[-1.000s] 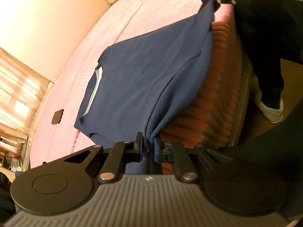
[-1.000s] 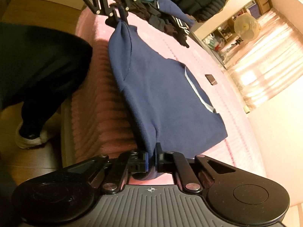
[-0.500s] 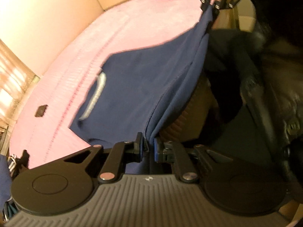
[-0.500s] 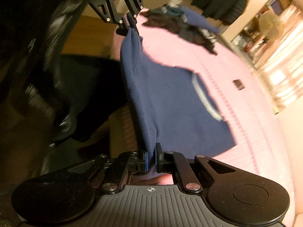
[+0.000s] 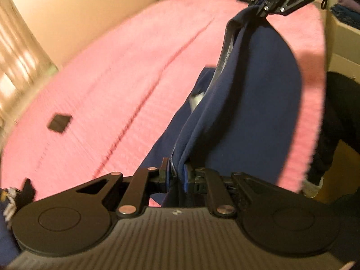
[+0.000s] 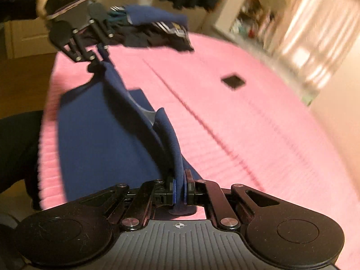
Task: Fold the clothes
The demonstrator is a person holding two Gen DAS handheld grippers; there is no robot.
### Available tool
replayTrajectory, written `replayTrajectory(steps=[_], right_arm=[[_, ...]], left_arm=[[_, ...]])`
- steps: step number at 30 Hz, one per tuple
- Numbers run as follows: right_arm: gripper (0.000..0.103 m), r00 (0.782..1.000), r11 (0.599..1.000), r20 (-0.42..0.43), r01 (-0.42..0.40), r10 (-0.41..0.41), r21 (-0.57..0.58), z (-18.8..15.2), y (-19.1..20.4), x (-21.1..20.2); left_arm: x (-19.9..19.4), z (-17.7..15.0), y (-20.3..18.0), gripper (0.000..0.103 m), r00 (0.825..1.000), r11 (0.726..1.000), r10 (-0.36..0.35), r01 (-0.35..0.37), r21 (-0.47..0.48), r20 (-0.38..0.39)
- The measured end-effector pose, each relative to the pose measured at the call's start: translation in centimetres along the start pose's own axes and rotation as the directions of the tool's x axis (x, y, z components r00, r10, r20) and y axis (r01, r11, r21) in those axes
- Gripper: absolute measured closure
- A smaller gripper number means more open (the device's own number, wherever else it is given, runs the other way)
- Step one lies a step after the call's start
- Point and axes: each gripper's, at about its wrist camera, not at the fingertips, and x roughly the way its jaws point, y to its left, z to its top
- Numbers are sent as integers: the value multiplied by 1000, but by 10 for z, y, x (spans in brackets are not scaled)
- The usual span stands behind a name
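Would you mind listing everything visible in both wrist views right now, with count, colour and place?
T-shirt: one, navy blue, partly on the bed, its near edge lifted and stretched between both grippers.
Bed cover: one, pink, ribbed, under the T-shirt.
Small flat object: one, black, lying alone on the bed cover; too blurred to identify.
Clothes pile: one heap, dark navy with white stripes, at the bed's far end.
Curtains: pale, backlit, by the wall.
Left gripper: one, black, shut on the T-shirt edge.
Right gripper: one, black, shut on the T-shirt edge.
Person's leg: dark trousers, beside the bed.
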Motion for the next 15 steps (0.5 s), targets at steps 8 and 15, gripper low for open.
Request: replayTrajectory(steps=[8, 15], right_arm=[[99, 992, 976, -37, -111, 120, 188, -30, -60, 67], [99, 991, 953, 3, -130, 134, 274, -50, -73, 74]], left_arm=[[80, -14, 34, 93, 994, 994, -89, 85, -62, -70], [83, -21, 50, 93, 995, 990, -95, 90, -112, -44]])
